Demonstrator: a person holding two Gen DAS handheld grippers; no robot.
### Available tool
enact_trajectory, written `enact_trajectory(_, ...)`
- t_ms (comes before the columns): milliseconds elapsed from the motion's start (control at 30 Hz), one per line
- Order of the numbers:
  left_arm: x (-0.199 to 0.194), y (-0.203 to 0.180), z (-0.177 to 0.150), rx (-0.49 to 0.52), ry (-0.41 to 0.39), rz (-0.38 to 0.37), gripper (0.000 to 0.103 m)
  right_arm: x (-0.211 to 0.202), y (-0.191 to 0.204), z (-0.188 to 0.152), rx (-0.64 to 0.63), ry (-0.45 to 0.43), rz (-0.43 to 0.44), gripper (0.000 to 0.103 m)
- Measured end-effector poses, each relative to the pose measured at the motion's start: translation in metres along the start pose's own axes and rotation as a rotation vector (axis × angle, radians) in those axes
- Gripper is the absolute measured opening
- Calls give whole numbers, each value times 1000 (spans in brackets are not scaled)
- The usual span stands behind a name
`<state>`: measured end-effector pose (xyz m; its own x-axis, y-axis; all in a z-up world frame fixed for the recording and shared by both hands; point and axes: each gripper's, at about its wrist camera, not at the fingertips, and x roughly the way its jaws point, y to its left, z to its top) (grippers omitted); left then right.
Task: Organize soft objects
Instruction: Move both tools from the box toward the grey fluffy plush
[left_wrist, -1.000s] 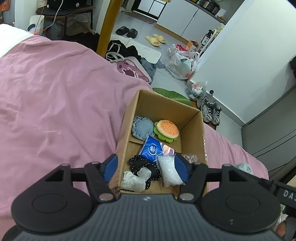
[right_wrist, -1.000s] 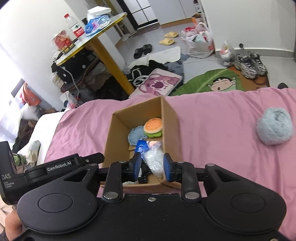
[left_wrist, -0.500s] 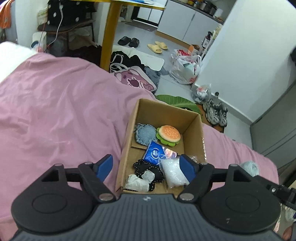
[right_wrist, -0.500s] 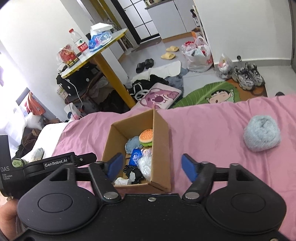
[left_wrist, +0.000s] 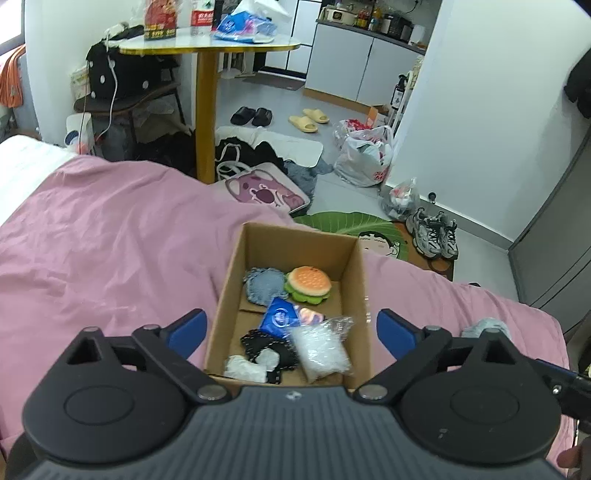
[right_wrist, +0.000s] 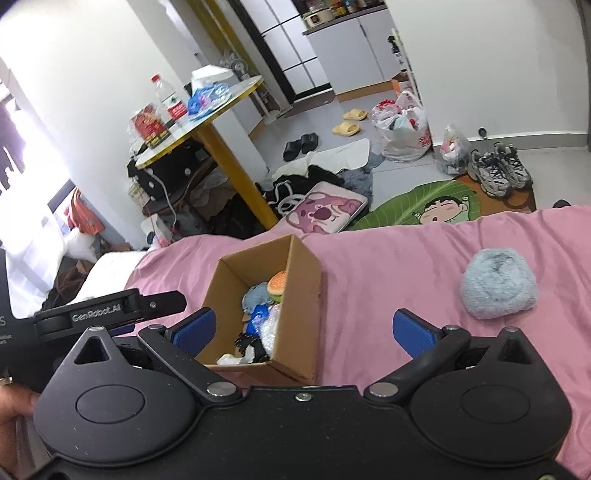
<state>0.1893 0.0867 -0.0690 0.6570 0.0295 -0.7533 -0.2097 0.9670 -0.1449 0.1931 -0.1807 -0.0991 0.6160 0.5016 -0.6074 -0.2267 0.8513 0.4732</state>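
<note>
"GenRobot.AI" in white on the black bar of the left gripper, seen from the right wrist. Bottle label and blue pack print too small to read.

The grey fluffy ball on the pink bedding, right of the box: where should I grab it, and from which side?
Grip the grey fluffy ball across its middle, coming straight down from above with the right hand-held gripper, whose jaws are already wide open. The ball lies alone on the pink bedding, apart from the cardboard box, and looks rounded and soft, so it should squash into a centred pinch.
</note>
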Motion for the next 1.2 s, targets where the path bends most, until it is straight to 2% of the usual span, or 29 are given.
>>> enact_trajectory(33,-1,-4,0,5,0,-3,103,-2,-4,0,7,-8,-1,103)
enact_trajectory(500,-2,-65,-13,48,-10,-78,103,-25,-66,-5,87,-48,-54,103)
enact_trajectory(833,15,-107,-23,73,41,-130,103,-31,-97,-12,116,-51,-80,103)
enact_trajectory(1000,25,-122,-26,90,67,-127,103,-32,-114,-12,151,-62,-100,103)
enact_trajectory(1100,35,-131,-25,93,113,-138,103,-32,-127,-11,187,-62,-114,101)
enact_trajectory(1200,42,-140,-25,104,126,-132,103,-30,-140,-9,221,-57,-130,97)
